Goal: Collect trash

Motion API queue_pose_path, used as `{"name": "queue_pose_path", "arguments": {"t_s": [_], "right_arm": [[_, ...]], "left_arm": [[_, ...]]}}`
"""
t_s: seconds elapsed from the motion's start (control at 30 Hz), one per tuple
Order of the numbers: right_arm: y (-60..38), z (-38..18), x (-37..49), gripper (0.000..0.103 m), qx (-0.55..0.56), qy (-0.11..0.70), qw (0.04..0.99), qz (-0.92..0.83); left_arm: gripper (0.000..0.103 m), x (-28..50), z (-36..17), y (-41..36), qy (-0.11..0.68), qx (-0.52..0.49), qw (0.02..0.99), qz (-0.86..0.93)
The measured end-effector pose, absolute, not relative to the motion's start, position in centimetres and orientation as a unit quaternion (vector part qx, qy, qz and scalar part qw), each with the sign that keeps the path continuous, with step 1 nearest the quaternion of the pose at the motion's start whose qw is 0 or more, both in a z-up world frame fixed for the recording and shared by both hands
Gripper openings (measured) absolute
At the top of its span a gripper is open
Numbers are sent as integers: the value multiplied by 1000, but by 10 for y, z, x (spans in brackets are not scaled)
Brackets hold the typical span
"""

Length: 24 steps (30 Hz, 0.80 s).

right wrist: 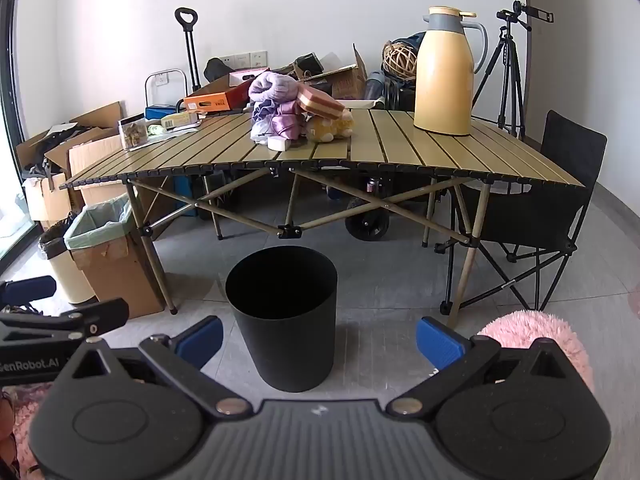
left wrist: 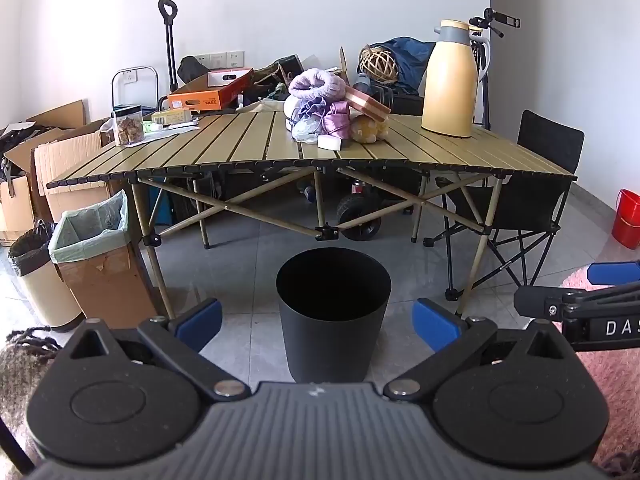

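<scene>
The left gripper was spread wide with nothing between its blue pads, and the right gripper stood just as wide and just as empty. Both were held low over the grey tile floor, side by side, facing the folding table.

The black bin stood on the floor in front of the table's near edge, close ahead of both claws. In the left wrist view it sat between the two pads, a little beyond them; in the right wrist view it sat left of centre, nearer the left-hand pad. Its mouth was dark and what lay inside could not be made out.

On the table, near the middle and toward the near edge, lay a heap: a purple fluffy cloth on top, crumpled lilac wrapping and thin plastic beneath, a striped sponge block leaning on a yellow plush toy, and a small white block in front. A tall yellow thermos jug stood at the right far side. At the left far corner stood a clear container of snacks beside small cartons.

Left of the table a cardboard box lined with a green bag touched a cream bin with a black liner. A black folding chair stood at the table's right end, and a red bucket beyond it.
</scene>
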State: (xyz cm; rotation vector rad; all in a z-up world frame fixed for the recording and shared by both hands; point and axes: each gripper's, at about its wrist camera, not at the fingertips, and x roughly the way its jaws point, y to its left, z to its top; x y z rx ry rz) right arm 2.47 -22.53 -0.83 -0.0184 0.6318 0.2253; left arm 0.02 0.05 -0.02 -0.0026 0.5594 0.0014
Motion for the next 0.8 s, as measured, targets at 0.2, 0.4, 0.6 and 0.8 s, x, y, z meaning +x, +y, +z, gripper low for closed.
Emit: {"name": "queue_pose_path", "arguments": {"t_s": [0.2, 0.4, 0.6, 0.8], "right_arm": [[-226, -8, 24, 103, -7, 309, 944, 111], [-226, -8, 24, 103, -7, 309, 944, 111], [-227, -7, 24, 103, -8, 309, 944, 111], [-226, -7, 24, 103, -8, 309, 944, 111]], "left_arm": [[103, 0, 1, 2, 281, -3, 960, 3], [103, 0, -1, 0, 278, -1, 961, -1], [103, 0, -1, 0, 277, -1, 961, -1], [103, 0, -1, -1, 277, -1, 961, 0]]}}
